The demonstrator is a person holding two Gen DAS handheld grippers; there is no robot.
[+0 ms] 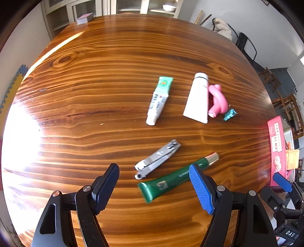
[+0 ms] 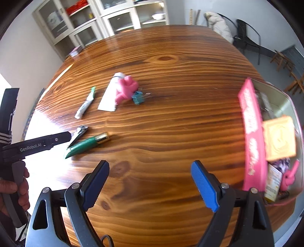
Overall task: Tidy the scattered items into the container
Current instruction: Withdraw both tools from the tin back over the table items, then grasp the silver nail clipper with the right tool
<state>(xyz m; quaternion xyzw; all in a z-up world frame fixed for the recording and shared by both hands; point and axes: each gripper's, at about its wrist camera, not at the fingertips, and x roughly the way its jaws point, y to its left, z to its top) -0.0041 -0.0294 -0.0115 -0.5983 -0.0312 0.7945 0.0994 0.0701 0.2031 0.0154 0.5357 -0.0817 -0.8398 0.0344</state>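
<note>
On the wooden table (image 1: 95, 95) lie a green tube (image 1: 171, 180), a metal nail clipper (image 1: 157, 157), a green-and-white tube (image 1: 158, 99), a white tube (image 1: 197, 98), a pink toy (image 1: 217, 100) and a small teal packet (image 1: 229, 114). My left gripper (image 1: 154, 175) is open, its jaws just above and either side of the green tube and clipper. My right gripper (image 2: 150, 171) is open and empty over bare table. The pink-walled container (image 2: 251, 133) at the right holds an orange block (image 2: 279, 137) and other items. The green tube (image 2: 85, 145) and clipper (image 2: 79, 134) show at left.
The left gripper's body (image 2: 38, 145) and the hand holding it show at the left of the right wrist view. The right gripper's fingertip (image 1: 282, 181) shows beside the container (image 1: 275, 148). Cabinets, chairs and a small box (image 1: 84, 18) at the far edge lie beyond.
</note>
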